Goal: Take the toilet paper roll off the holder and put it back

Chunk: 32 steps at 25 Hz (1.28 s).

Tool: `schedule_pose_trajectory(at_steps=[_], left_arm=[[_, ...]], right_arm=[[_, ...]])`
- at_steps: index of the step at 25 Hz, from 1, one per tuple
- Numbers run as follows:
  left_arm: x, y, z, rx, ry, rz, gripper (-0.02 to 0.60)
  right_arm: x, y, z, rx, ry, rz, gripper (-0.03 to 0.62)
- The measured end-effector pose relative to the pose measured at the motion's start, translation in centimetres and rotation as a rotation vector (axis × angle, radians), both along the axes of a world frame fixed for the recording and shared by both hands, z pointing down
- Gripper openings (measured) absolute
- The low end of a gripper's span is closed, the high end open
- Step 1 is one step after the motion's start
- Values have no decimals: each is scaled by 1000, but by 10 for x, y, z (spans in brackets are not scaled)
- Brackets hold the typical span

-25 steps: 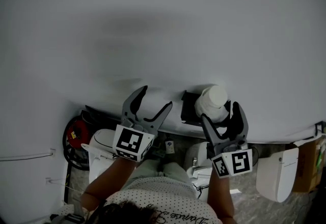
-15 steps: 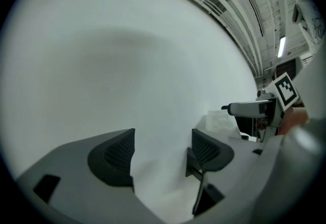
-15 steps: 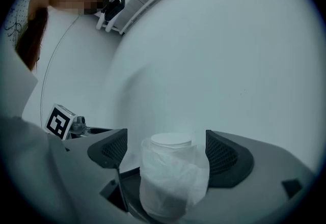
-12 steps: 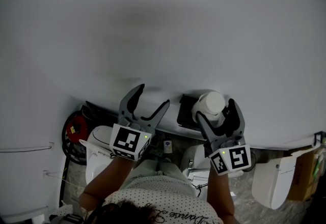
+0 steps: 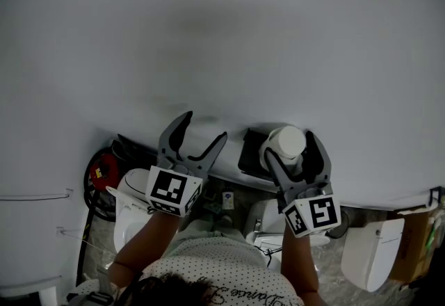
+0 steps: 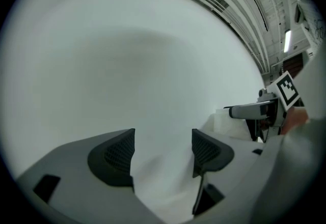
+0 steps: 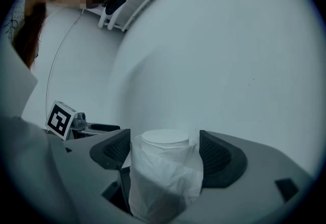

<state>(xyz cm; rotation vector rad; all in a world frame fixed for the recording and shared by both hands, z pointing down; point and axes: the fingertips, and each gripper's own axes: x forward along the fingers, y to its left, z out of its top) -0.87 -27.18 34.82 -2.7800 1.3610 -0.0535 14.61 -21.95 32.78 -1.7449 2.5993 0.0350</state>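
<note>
R gripper point(image 7: 164, 152): jaws wide and closing, roll point(image 7: 162, 179) between them, pads point(image 7: 113, 152) just at its sides, no clear squeeze yet. It points at the wall point(image 5: 208, 33), marker cube toward the person, forearm point(image 5: 295, 263) straight behind it. L gripper point(image 6: 162, 150): jaws apart, nothing between, just bare wall ahead. It's held up beside the R one at about the same height, tips near the wall. Roll sits by a black holder point(image 5: 249, 151) on the wall; can't tell if it's seated on it. Below: red coil point(image 5: 103, 176) at left, white fixture point(image 5: 372, 252) at right, grey floor. Roll is white, flat end up in R gripper view, a loose wrinkled sheet draped round its front.
</note>
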Motion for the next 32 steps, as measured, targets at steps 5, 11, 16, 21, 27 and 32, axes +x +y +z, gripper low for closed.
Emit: schedule_pose_trajectory(at_steps=[5, 11, 16, 21, 27, 32], left_arm=[[5, 13, -10, 9, 2, 1, 334], [5, 12, -10, 0, 12, 4, 334], [5, 10, -8, -3, 11, 4, 334], [5, 11, -8, -3, 9, 0, 334], [4, 12, -7, -7, 8, -3, 334], [2, 12, -5, -9, 7, -3, 334]], right_arm=[[1, 11, -9, -13, -2, -18, 388], [-1, 10, -8, -28, 6, -25, 310], [-1, 6, -6, -31, 8, -23, 295], [-1, 5, -8, -28, 9, -22, 290], [-2, 5, -7, -25, 12, -22, 284], [-2, 4, -4, -17, 20, -22, 281]])
